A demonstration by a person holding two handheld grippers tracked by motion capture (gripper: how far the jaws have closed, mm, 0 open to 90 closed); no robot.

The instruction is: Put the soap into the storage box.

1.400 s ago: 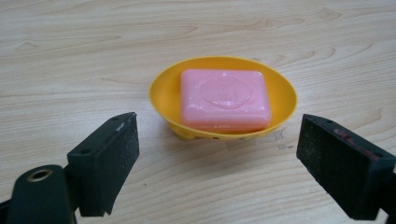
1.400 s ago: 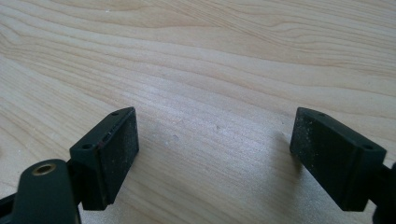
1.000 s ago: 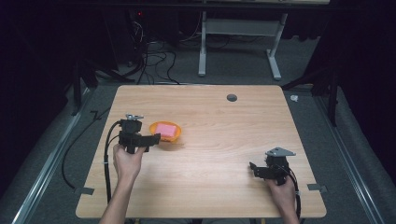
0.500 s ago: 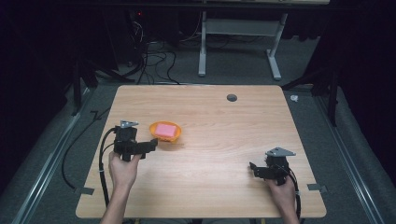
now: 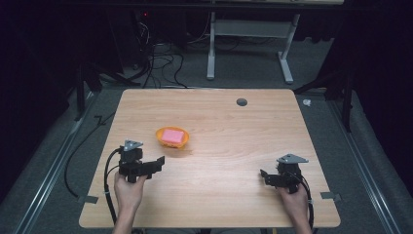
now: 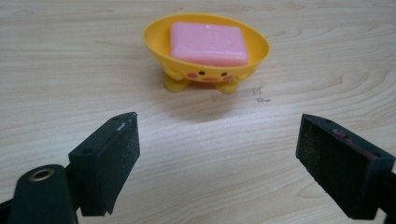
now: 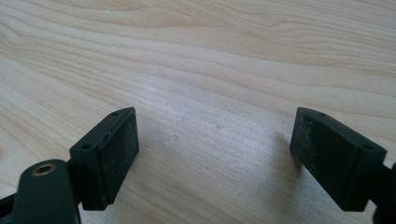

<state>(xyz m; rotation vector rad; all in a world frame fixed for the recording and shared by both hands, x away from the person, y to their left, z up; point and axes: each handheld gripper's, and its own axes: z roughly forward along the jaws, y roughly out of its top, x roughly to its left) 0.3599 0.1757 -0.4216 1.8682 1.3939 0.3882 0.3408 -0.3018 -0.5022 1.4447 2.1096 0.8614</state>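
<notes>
Bare table [image 5: 229, 146] lies open everywhere; the soap dish [image 5: 172, 137] alone stands in the way.

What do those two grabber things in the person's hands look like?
Both are black. The left gripper and the right gripper each have two flat, blocky jaws with rough dark pads, and a grey three-cornered plate sits on top. A brass-coloured ring shows near one jaw. A black cable trails from each. The forearms are bare, with no sleeves.
</notes>
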